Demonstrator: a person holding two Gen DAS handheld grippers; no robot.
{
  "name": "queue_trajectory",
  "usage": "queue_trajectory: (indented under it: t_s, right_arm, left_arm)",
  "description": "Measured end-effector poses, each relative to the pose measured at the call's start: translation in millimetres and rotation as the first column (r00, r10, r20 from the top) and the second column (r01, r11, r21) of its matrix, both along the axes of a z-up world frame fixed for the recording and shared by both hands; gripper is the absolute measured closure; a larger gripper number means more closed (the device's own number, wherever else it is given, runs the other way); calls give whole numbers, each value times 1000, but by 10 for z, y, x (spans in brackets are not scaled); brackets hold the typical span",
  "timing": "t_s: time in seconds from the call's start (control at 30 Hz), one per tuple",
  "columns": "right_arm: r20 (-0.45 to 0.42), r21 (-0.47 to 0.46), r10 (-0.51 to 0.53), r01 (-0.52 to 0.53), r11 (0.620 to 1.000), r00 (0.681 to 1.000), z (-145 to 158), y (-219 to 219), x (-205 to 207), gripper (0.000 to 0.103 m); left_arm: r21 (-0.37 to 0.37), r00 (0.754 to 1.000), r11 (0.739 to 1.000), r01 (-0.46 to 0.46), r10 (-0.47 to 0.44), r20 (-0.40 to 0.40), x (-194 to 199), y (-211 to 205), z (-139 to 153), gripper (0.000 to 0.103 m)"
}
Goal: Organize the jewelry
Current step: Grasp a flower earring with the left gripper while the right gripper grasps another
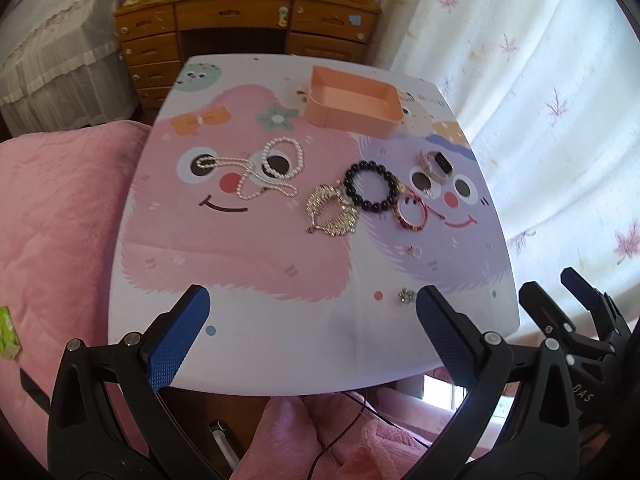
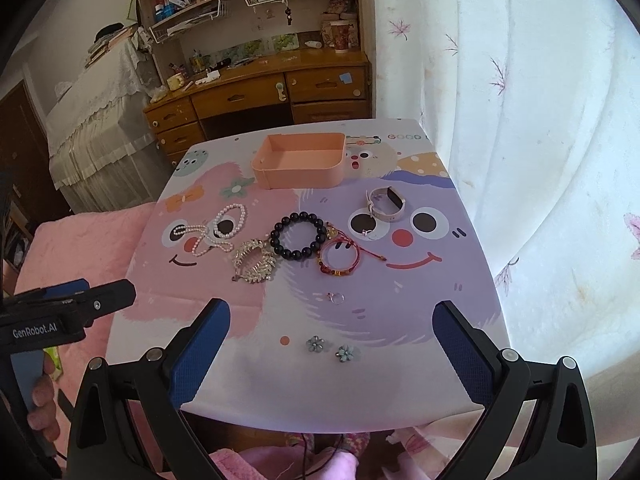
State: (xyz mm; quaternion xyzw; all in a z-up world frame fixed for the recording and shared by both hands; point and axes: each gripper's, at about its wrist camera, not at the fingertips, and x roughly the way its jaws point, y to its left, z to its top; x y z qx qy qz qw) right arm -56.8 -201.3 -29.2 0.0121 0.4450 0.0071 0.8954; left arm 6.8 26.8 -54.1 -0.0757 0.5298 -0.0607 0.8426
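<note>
1. Both tools, the left tool (image 1: 312, 336) and the right tool (image 2: 330, 354), are spread wide and hold nothing.
2. The flower earrings (image 2: 331, 348) lie between the right tool's fingers, nearest of all; I would start there, descending straight and closing gently.
3. The peach tray (image 2: 300, 160) sits far ahead, beyond the black bead bracelet (image 2: 298, 236), on the bench (image 2: 280, 392).

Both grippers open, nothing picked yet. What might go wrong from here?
1. The white pearl necklace lies looped; a pinch may lift one strand and drag the rest.
2. The dark bead bracelet, gold leaf-shaped piece and red cord bracelet crowd together, so grabbing one may shift its neighbours.
3. The tiny clear ring may slip between wide pads.
</note>
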Motion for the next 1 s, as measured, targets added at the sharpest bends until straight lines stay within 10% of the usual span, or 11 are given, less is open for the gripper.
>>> queue_trajectory:
  t_s: [0.23,0.5,1.0]
  right_arm:
    - [-18,-101,50,-51,994,999,-479,137,-231,1]
    - [-10,-222,82,-82,972,997,-1206,189,-278,29]
    - [-87,-156,273,-284,946,958,-2047,-115,10,64]
  left_arm:
    - [-21,977,976,215,-215,16,204,-351,-350,3]
    - [-30,917,917,398,-397,45,409,-1028,-883,9]
    - [46,842,840,540,-539,-29,400,-1707,-1681,45]
